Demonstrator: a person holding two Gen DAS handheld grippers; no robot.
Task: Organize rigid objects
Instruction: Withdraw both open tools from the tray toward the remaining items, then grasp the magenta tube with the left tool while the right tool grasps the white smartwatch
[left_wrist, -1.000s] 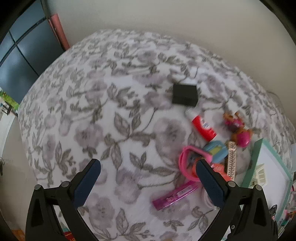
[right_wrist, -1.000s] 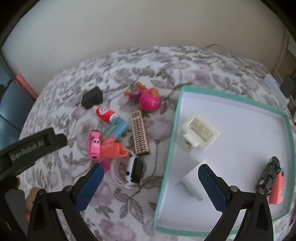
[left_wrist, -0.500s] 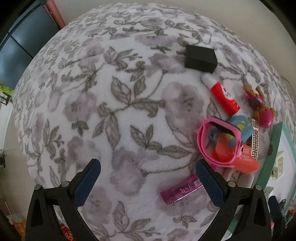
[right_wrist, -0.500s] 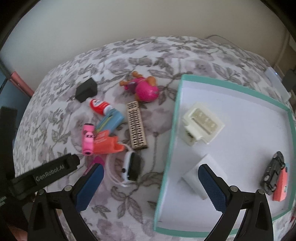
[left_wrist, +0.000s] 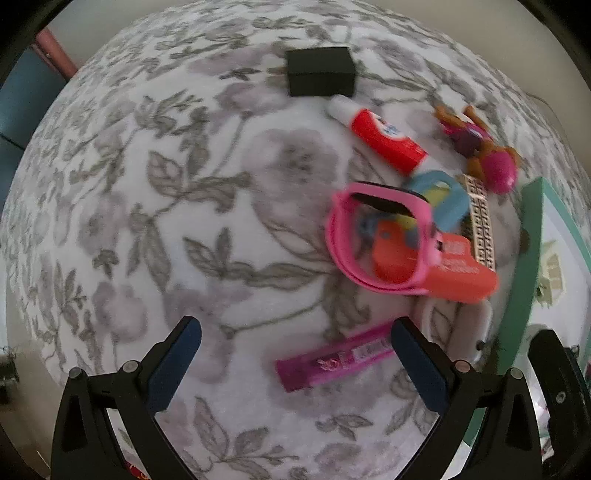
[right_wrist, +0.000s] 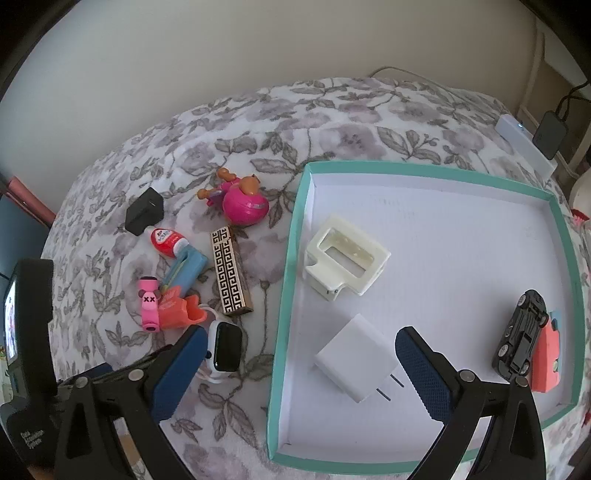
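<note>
Overhead, the left gripper hangs above the bed with its jaws wide apart and empty, tilted down toward the floral cover. Just ahead of its right finger lies a magenta tube, long axis running slantwise, its farther end toward the teal box. Beyond it sits a pink-strapped watch on top of an orange piece, with a blue item behind them. A red and white tube lies slantwise, cap end pointing at the black adapter near the bed's far edge. A pink doll lies beside the box's far corner, and a gold patterned bar runs lengthwise along the box's side.

The right gripper also has its jaws spread and holds nothing; it hovers across the near left wall of the teal box, left finger over the bed and right finger over the box floor. Inside the box, a white charger lies between the fingers, prongs pointing toward the near right corner. A cream plastic holder rests near the left wall. A black toy car lies by the right wall, just beside an orange block. A white smartwatch lies on the bed just beside the left finger.
</note>
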